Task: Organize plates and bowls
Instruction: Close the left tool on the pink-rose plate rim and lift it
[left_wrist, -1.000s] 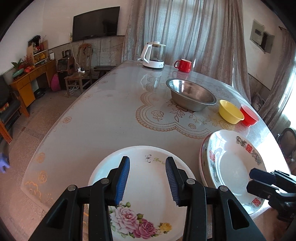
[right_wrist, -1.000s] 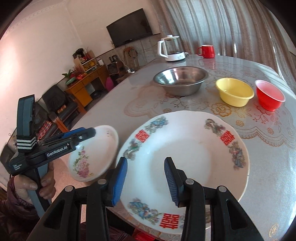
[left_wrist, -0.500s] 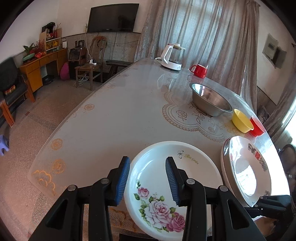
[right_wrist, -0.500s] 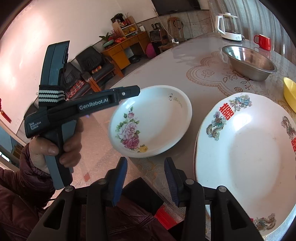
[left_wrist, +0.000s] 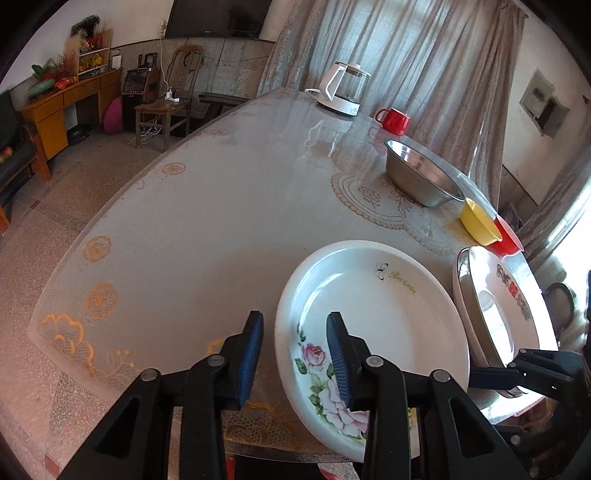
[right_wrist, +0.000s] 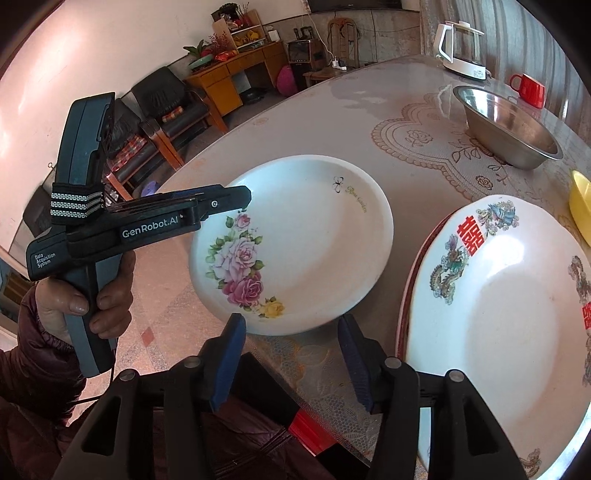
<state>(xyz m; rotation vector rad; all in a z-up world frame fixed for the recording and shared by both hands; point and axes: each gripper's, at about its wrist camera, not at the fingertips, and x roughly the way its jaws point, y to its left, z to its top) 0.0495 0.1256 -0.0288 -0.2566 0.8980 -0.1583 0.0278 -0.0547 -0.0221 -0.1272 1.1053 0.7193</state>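
Observation:
A white plate with pink roses (left_wrist: 373, 314) (right_wrist: 306, 243) lies on the table near its front edge. My left gripper (left_wrist: 293, 321) (right_wrist: 240, 194) straddles the plate's left rim. Its jaws are closing, with a gap still showing on both sides of the rim. To the right lies a large white plate with red characters (left_wrist: 495, 321) (right_wrist: 498, 314), on top of another plate. My right gripper (right_wrist: 290, 323) (left_wrist: 476, 376) hovers over the table's front edge between the two plates. Its jaws are opening and hold nothing.
Further back stand a steel bowl (left_wrist: 421, 177) (right_wrist: 506, 129), a yellow bowl (left_wrist: 478, 221) and a red bowl (left_wrist: 508, 240). A white kettle (left_wrist: 340, 88) and a red mug (left_wrist: 393, 120) are at the far end. A person's hand (right_wrist: 88, 306) holds the left gripper.
The left gripper moved left and down to the rose plate's left rim, and its jaws narrowed. The right gripper swung left from the large plate to the table's front edge, and its jaws widened.

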